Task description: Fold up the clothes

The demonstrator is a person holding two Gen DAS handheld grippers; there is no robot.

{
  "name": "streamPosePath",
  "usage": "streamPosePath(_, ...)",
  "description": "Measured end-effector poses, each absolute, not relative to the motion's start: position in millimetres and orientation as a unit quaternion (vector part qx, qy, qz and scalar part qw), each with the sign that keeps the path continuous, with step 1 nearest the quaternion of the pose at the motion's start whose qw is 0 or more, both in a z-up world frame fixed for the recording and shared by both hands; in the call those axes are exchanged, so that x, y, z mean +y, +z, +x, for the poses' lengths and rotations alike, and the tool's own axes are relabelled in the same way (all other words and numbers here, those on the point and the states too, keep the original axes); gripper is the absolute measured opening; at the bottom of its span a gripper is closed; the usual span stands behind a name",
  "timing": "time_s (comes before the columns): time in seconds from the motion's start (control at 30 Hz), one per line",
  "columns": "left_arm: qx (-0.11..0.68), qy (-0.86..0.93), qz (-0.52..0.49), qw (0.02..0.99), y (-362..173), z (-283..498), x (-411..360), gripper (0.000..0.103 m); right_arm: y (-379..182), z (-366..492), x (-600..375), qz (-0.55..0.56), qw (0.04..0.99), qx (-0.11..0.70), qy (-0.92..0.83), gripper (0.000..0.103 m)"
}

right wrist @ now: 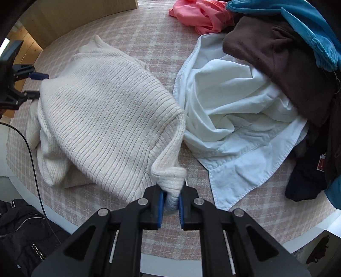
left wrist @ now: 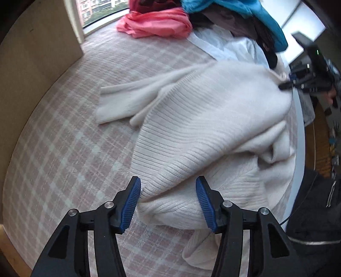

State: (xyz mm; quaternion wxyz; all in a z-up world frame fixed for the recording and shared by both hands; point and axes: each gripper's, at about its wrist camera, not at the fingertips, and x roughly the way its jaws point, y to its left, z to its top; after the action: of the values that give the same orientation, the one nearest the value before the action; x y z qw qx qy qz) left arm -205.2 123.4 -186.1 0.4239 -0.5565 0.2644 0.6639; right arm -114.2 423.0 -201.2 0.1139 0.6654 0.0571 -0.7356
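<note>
A cream ribbed sweater [left wrist: 208, 119] lies crumpled on the pink checked bed cover [left wrist: 64, 138]. My left gripper [left wrist: 168, 204] is open, its blue pads on either side of the sweater's near folded edge, holding nothing. My right gripper [right wrist: 171, 202] is shut on a bunched corner of the sweater [right wrist: 102, 119] and lifts it slightly. The right gripper also shows in the left wrist view [left wrist: 285, 85] at the sweater's far right edge. The left gripper shows in the right wrist view [right wrist: 34, 85] at the sweater's far left.
A pile of clothes lies beside the sweater: a white shirt [right wrist: 234, 115], a brown garment [right wrist: 277, 57], a teal fleece [right wrist: 298, 25], a pink garment [right wrist: 202, 15], a dark item [right wrist: 307, 179]. A black jacket [right wrist: 19, 230] lies off the bed edge. A wooden headboard [left wrist: 32, 64] stands left.
</note>
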Motion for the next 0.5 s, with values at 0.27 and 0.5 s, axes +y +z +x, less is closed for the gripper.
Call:
streamPosePath(0.27, 0.209, 0.657, -0.552, 0.468, -157, -151, 99, 0.004, -199, -92, 419, 0.684, 0.113, 0.087, -0.716, 0.011)
streamPosePath(0.5, 0.218, 0.648, -0.566, 0.46, -150, -88, 70, 0.031, -206, -61, 409, 0.702, 0.11, 0.156, -0.687, 0.026)
